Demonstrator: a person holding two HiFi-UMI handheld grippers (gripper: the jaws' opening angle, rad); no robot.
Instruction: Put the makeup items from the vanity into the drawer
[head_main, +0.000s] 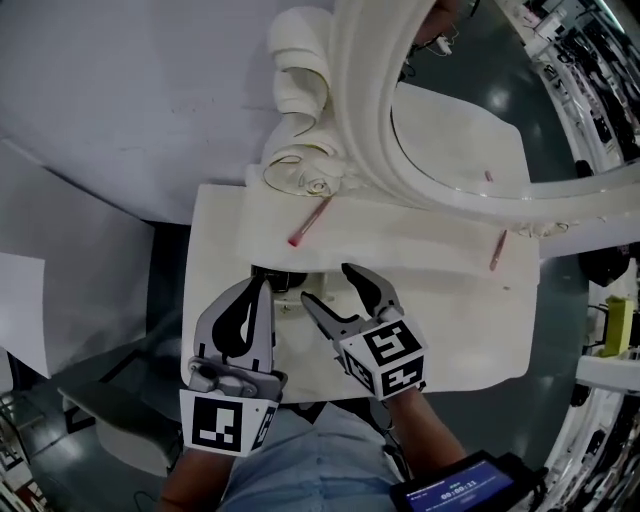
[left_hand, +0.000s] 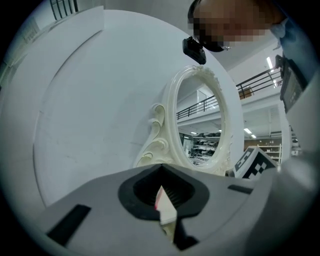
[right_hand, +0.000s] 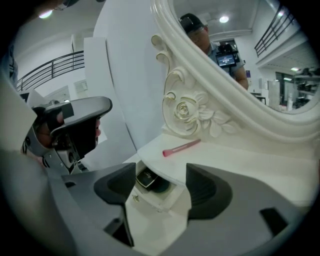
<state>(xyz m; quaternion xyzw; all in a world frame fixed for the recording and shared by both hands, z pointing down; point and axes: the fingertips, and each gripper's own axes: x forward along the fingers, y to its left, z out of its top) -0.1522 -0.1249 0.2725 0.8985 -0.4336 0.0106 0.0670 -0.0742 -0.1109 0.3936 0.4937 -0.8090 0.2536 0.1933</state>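
A pink makeup stick (head_main: 310, 222) lies on the white vanity top (head_main: 430, 290) near the mirror's carved base; it also shows in the right gripper view (right_hand: 181, 147). A second pink stick (head_main: 497, 250) lies further right. The drawer (right_hand: 162, 197) under the top stands open, with a black compact (right_hand: 146, 178) inside. My right gripper (head_main: 328, 285) hovers open over the drawer, nothing between its jaws (right_hand: 160, 175). My left gripper (head_main: 258, 290) is beside it at the drawer's left, shut on a small white item with a pink edge (left_hand: 166, 207).
The oval mirror (head_main: 450, 110) in its ornate white frame rises at the back of the vanity. A white wall panel (head_main: 120, 90) stands to the left. A grey floor and white shelving (head_main: 600, 90) lie to the right.
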